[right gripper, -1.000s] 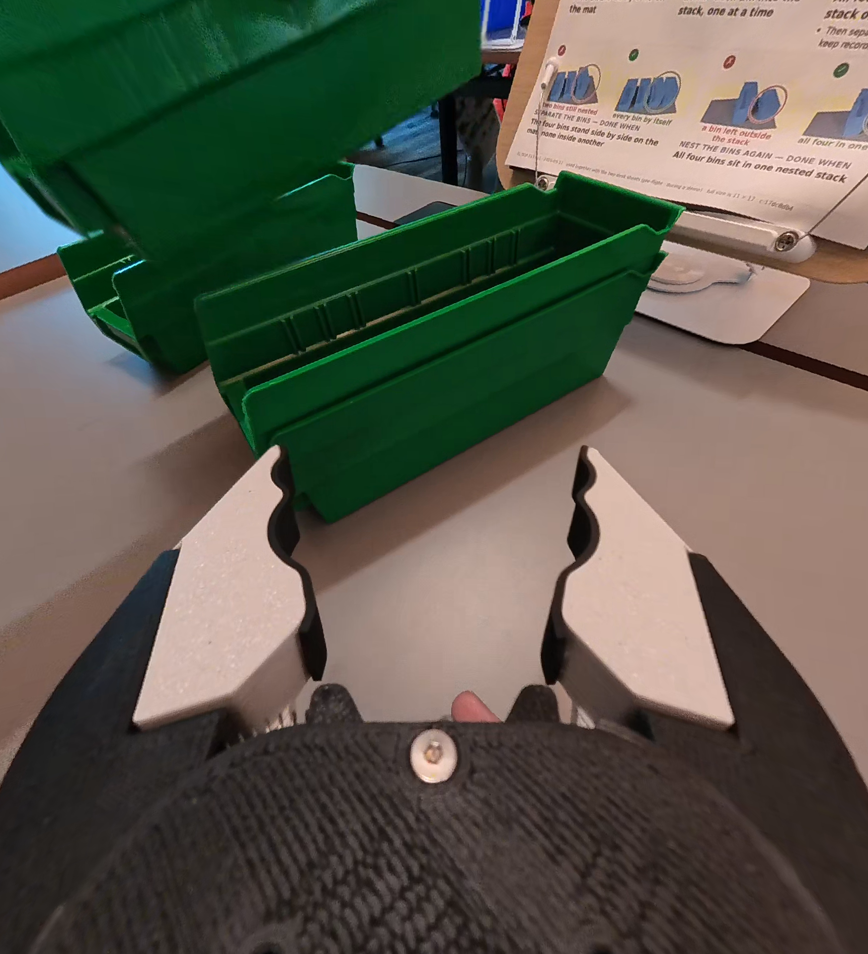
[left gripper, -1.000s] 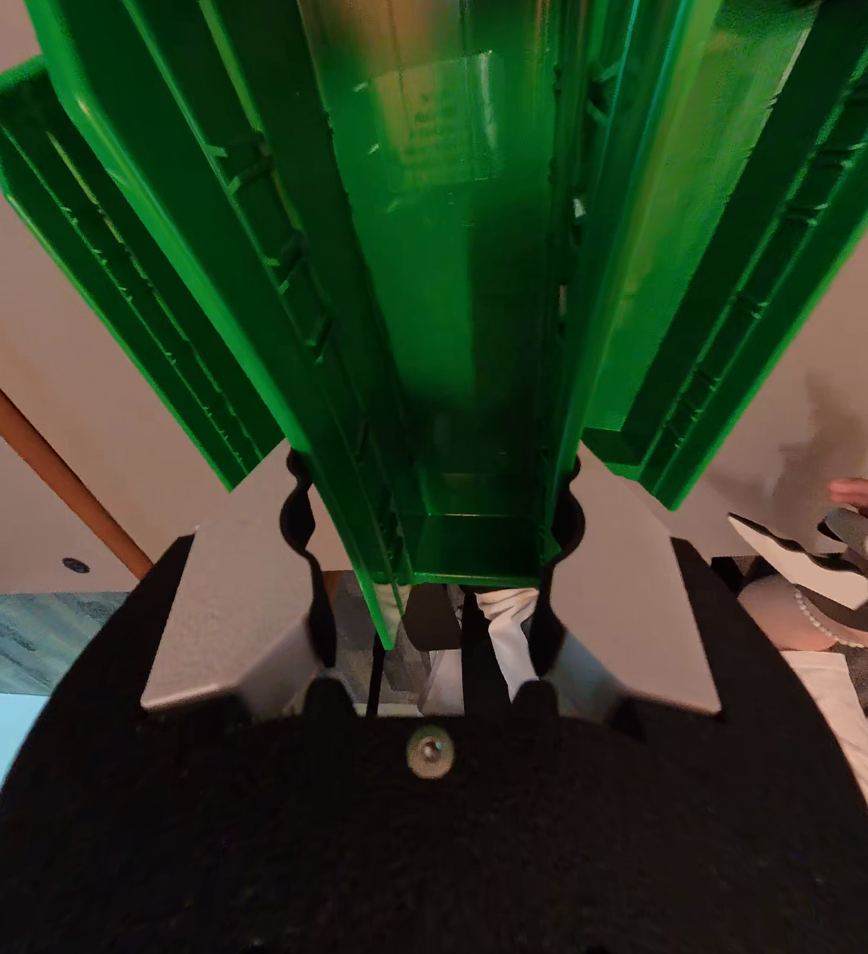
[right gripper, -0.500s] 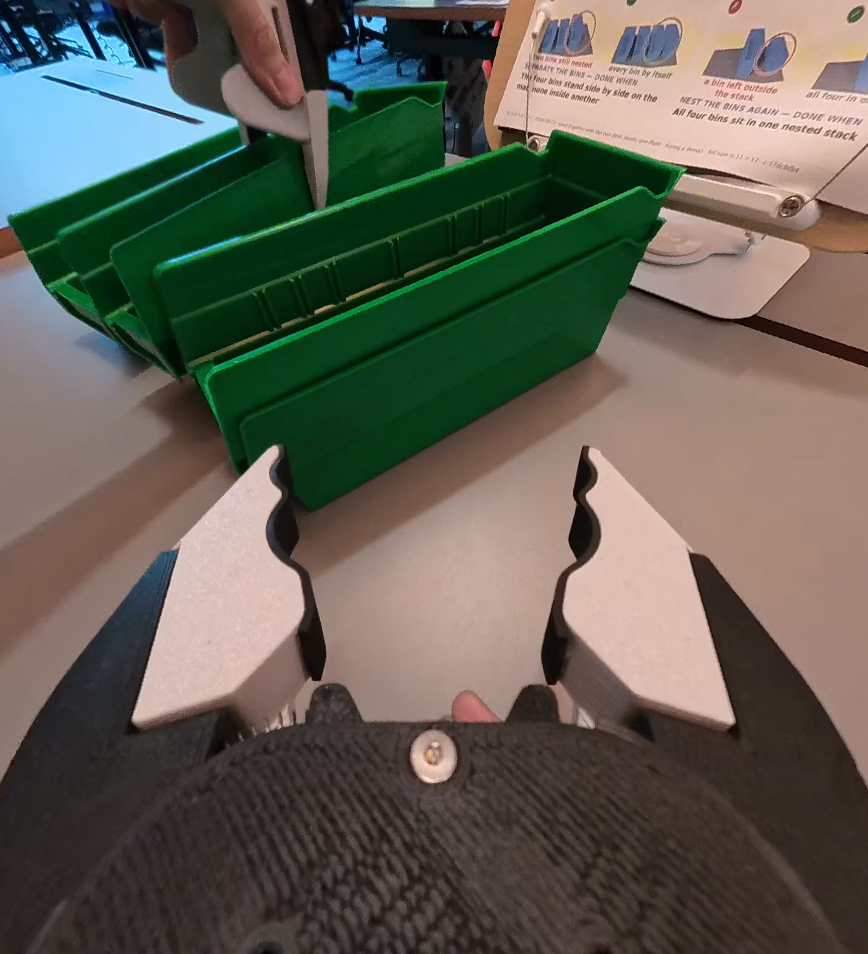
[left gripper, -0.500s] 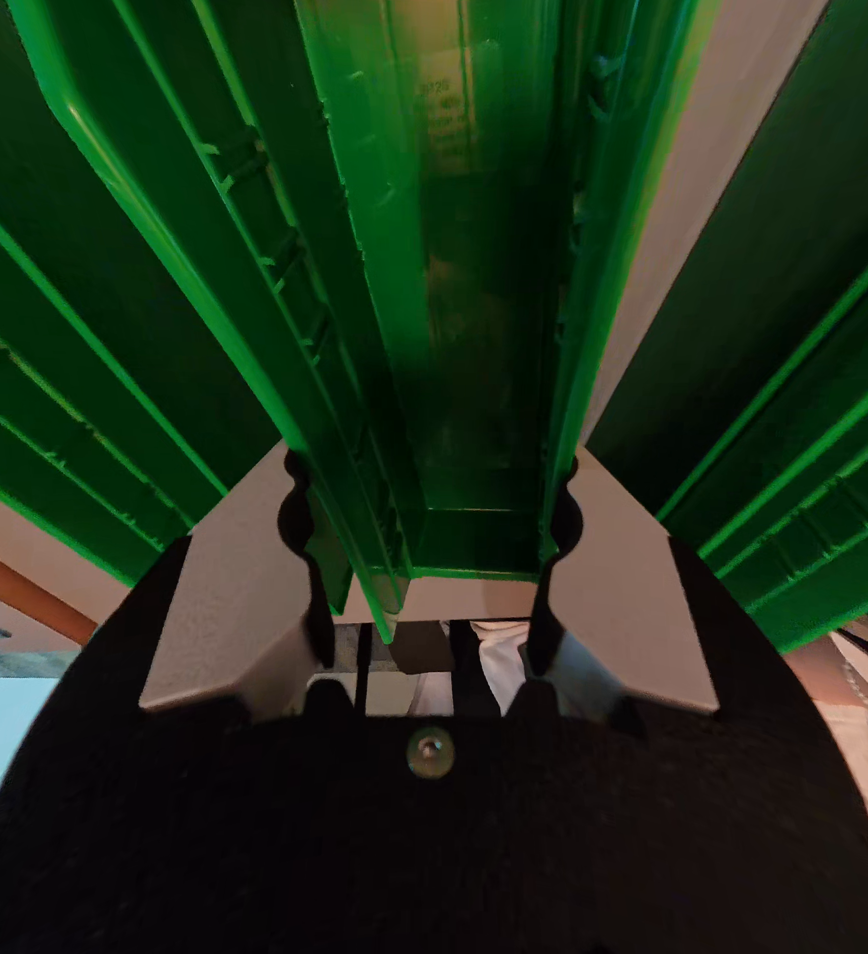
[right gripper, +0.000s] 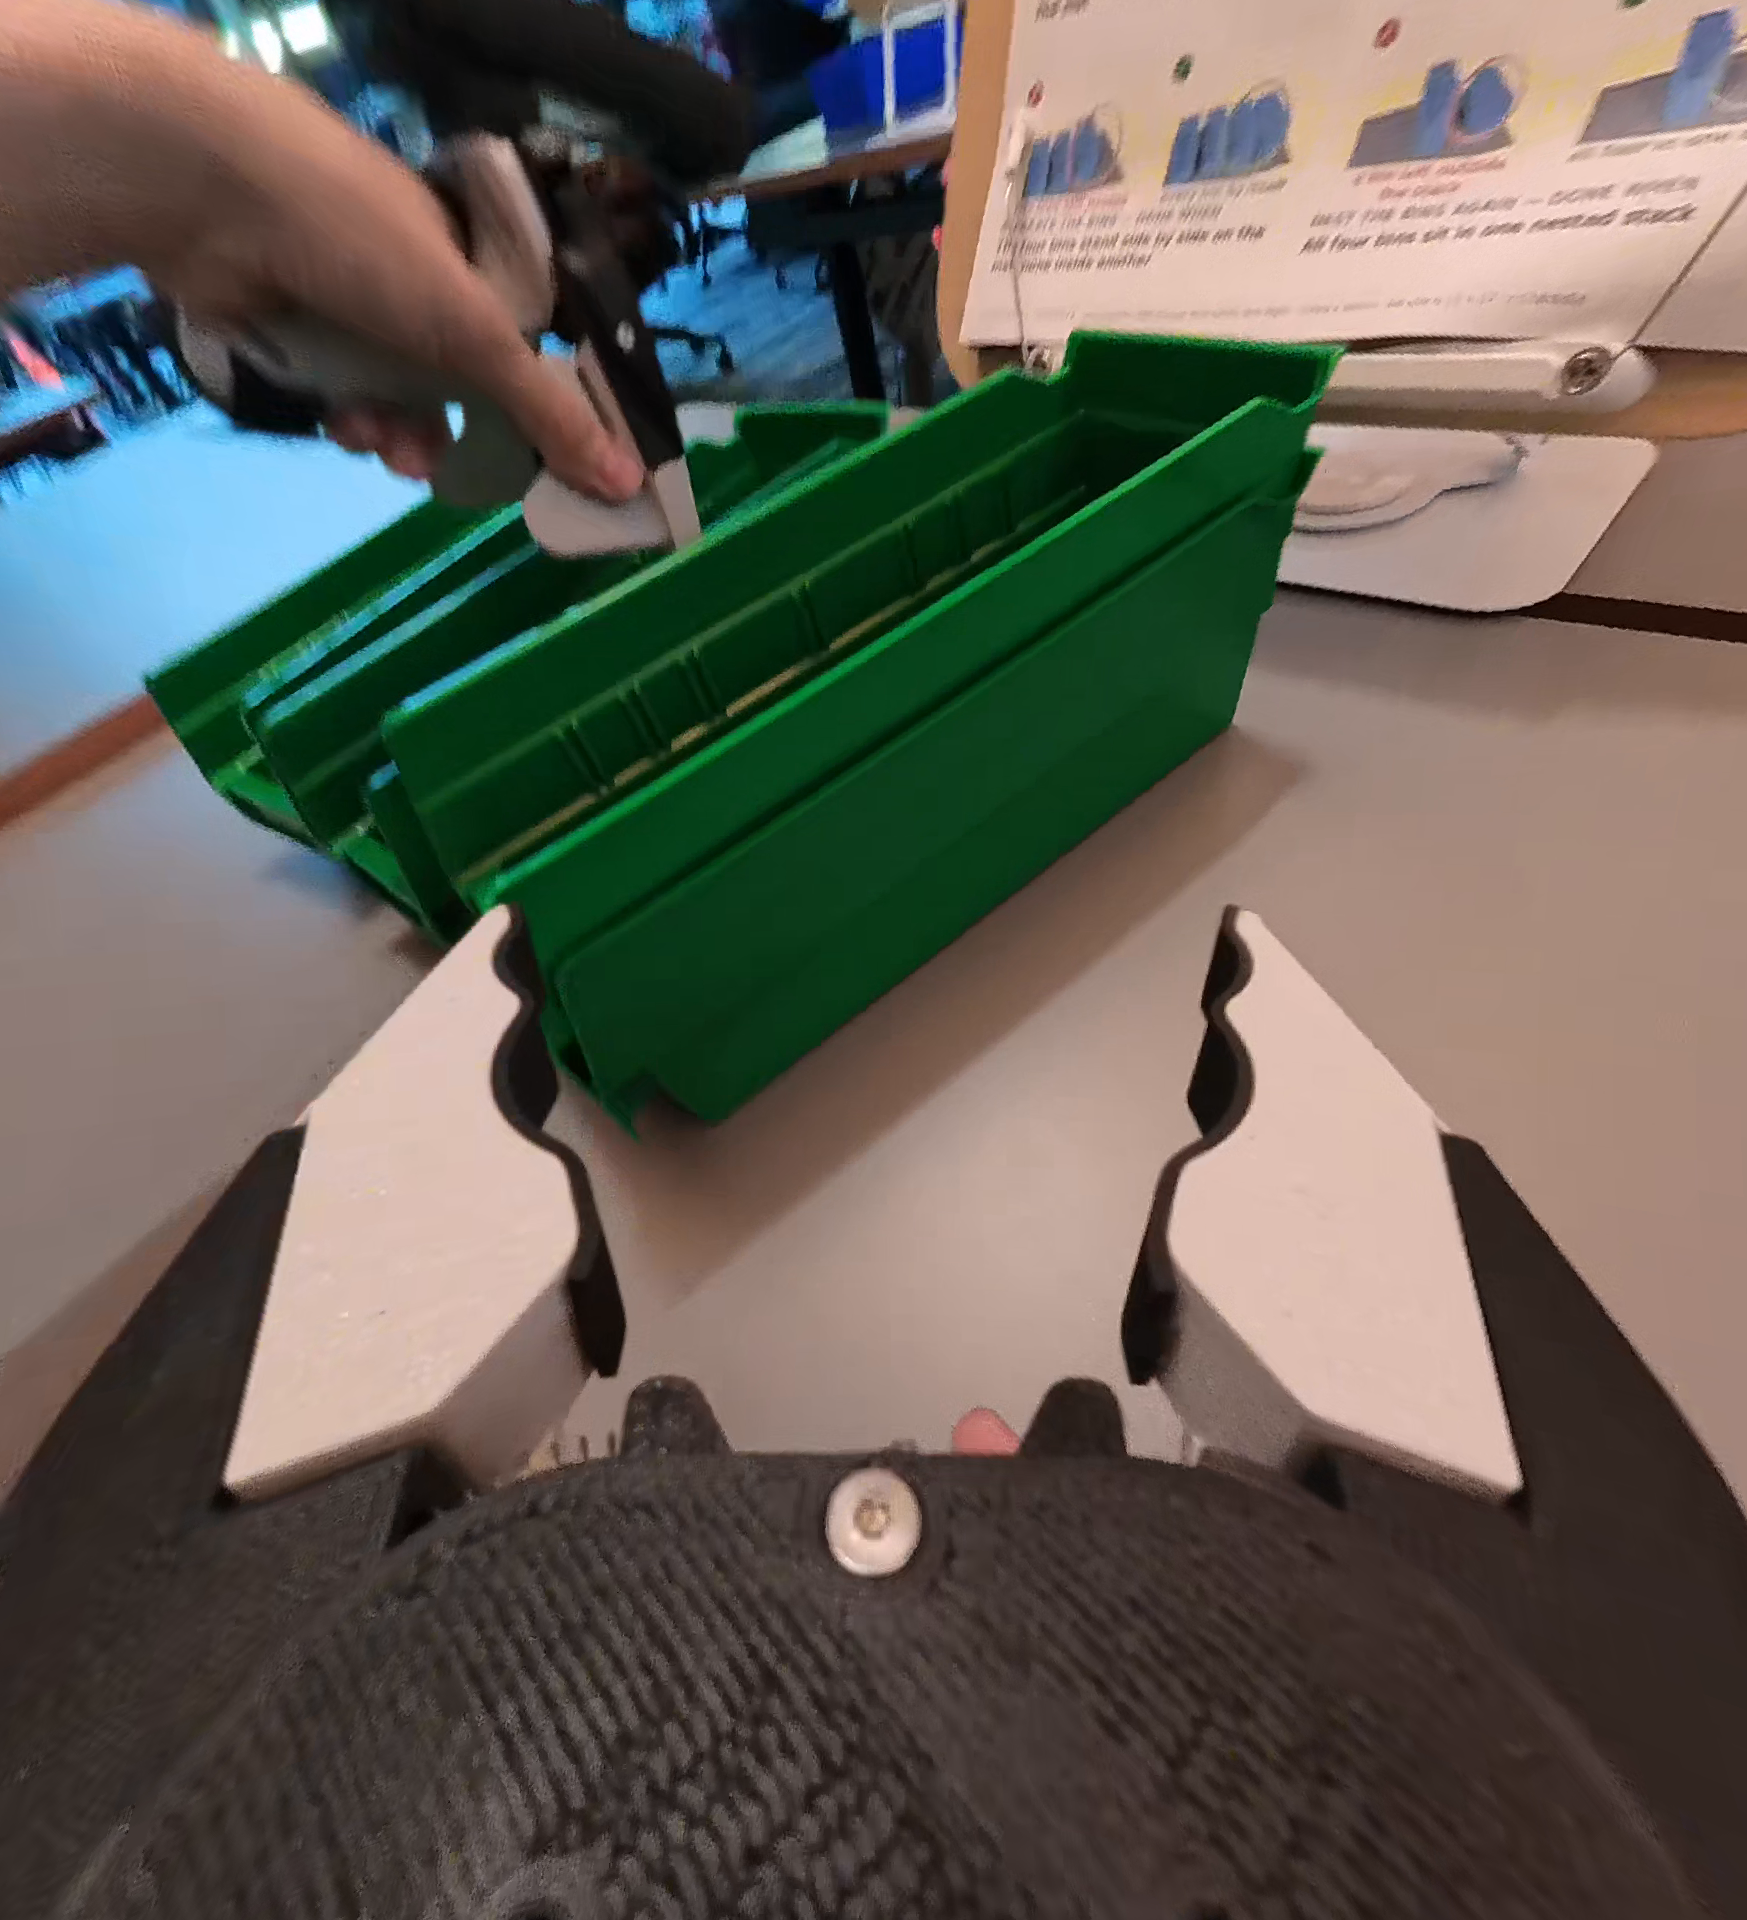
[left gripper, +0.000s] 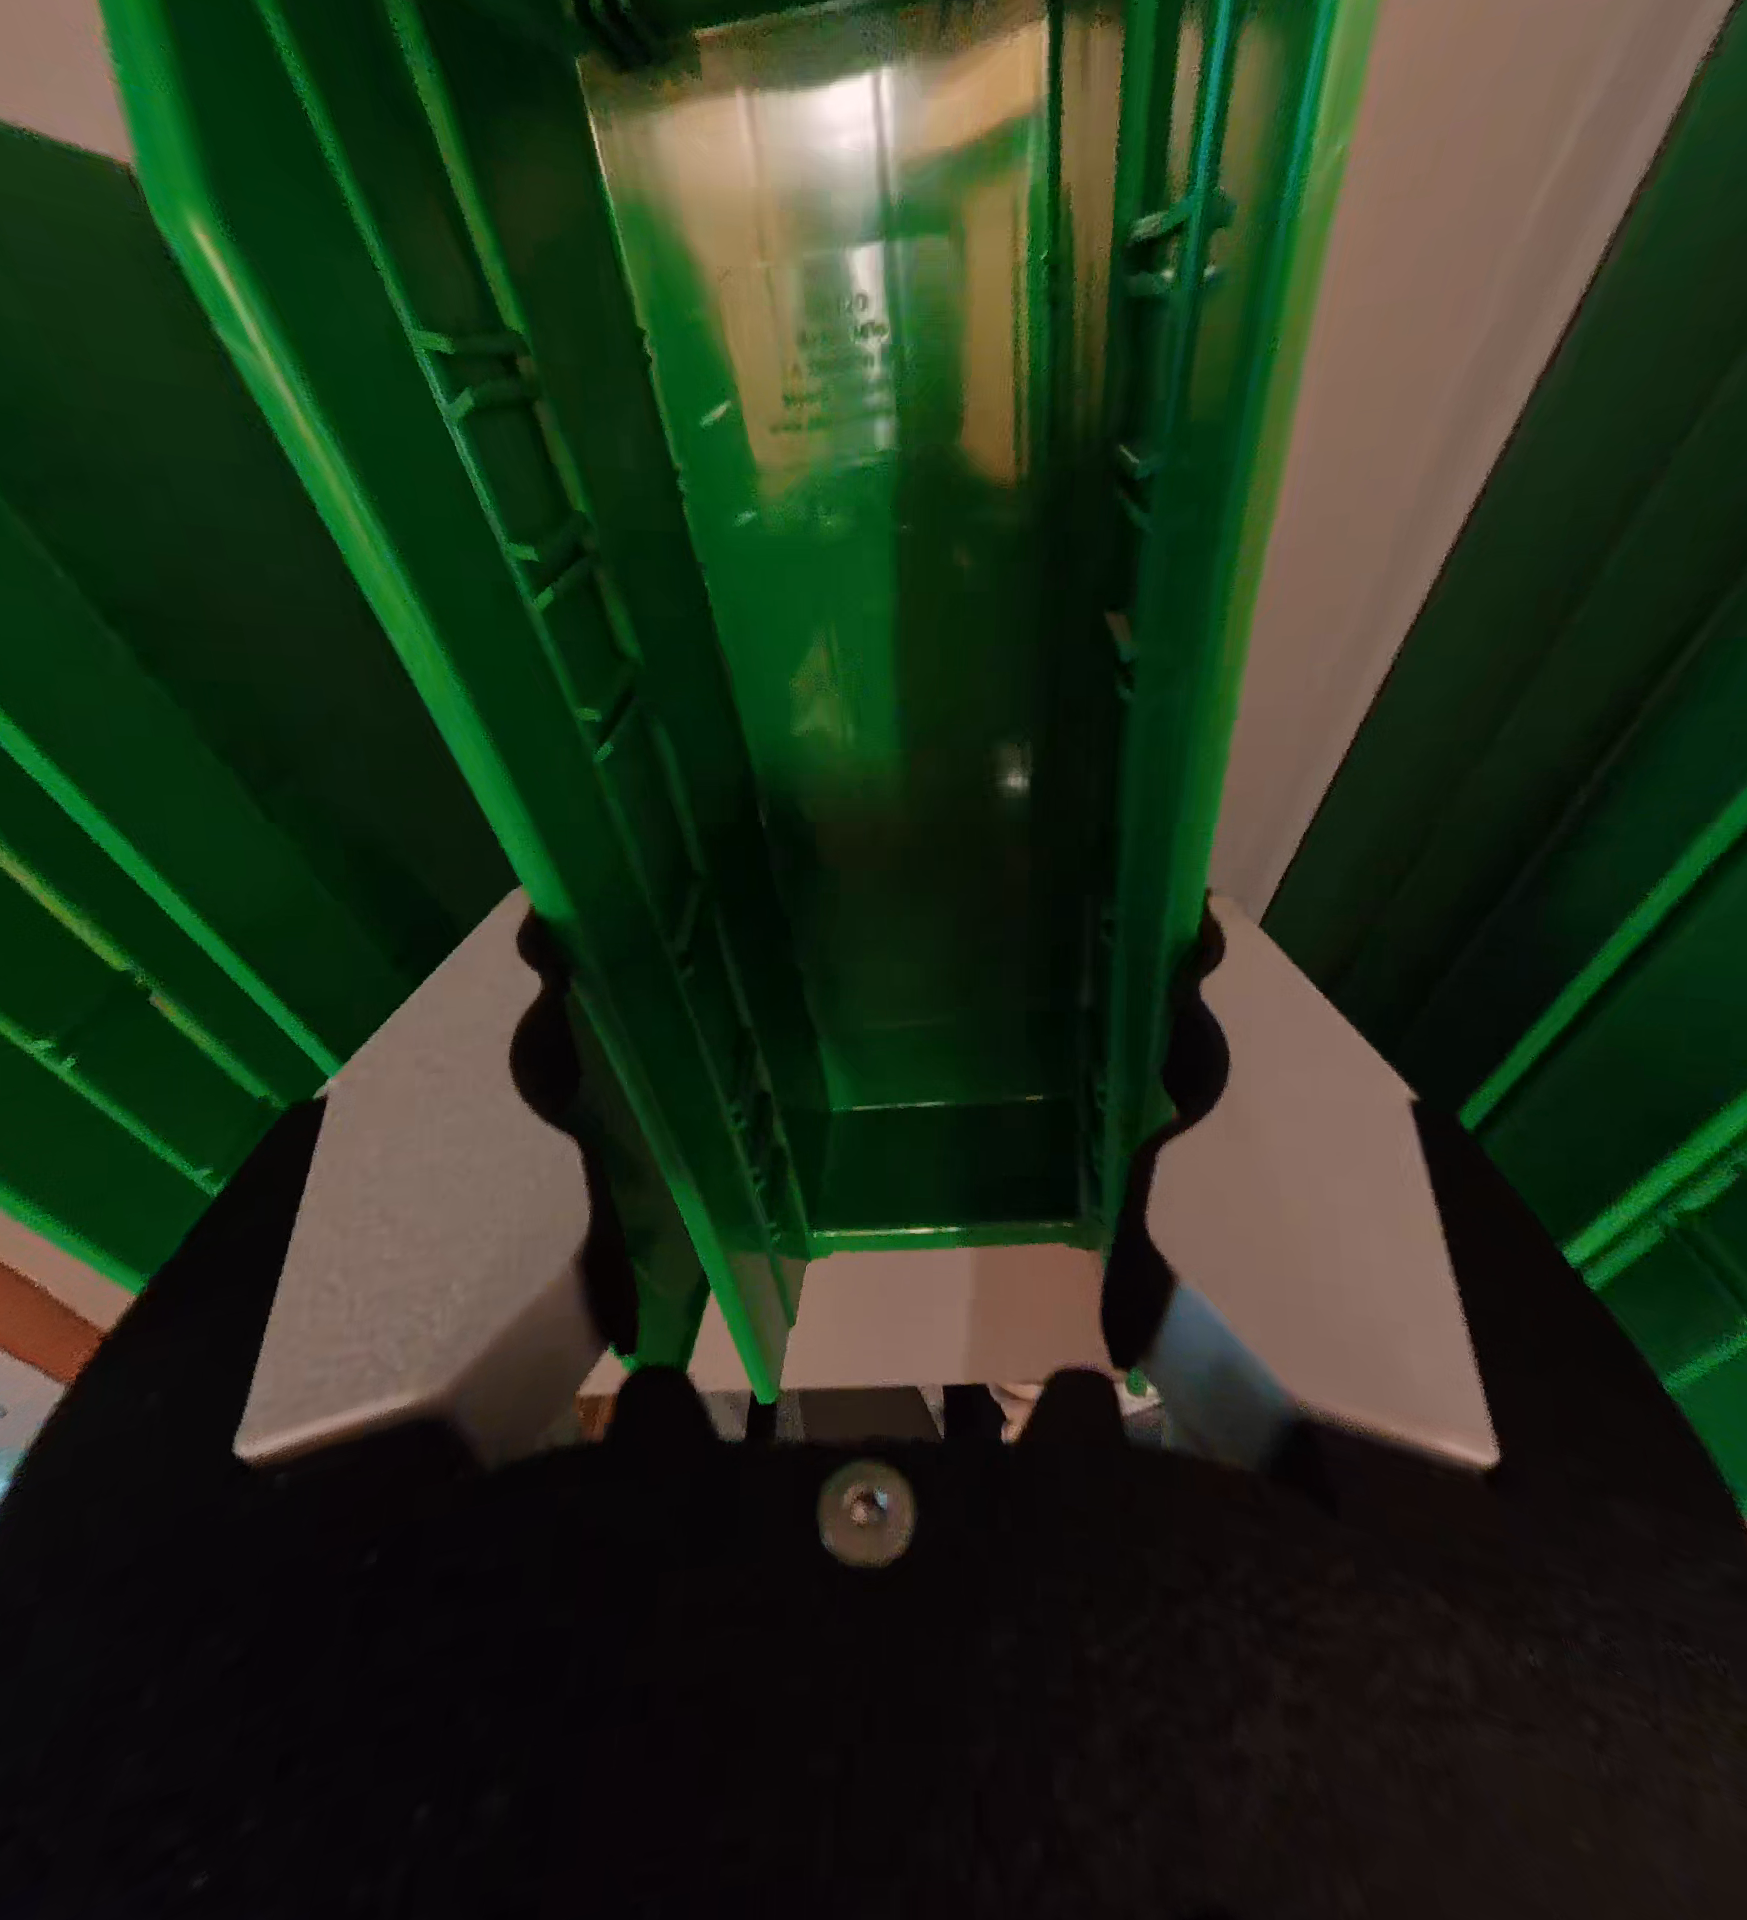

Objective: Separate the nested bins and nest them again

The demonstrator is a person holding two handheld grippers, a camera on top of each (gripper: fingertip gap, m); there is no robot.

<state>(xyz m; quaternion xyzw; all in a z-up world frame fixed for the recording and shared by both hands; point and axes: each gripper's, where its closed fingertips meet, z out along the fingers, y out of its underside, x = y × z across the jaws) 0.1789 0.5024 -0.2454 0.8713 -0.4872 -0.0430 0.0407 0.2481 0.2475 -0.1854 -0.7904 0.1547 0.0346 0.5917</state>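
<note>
1. The grey table (right gripper: pixel 1471 935) is carrying four green bins, side by side.
2. An instruction sheet (right gripper: pixel 1368 177) is standing behind the near bin (right gripper: pixel 900 790).
3. The left gripper (left gripper: pixel 864 1122) is straddling the middle bin (left gripper: pixel 910 727), fingers wide, grip unclear; moulded writing is showing on its floor.
4. The right gripper (right gripper: pixel 864 1122) is hovering, fingers apart, holding nothing.

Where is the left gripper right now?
In the right wrist view, the left gripper is upper left, reaching into the middle green bin, behind the nearest bin.
</note>
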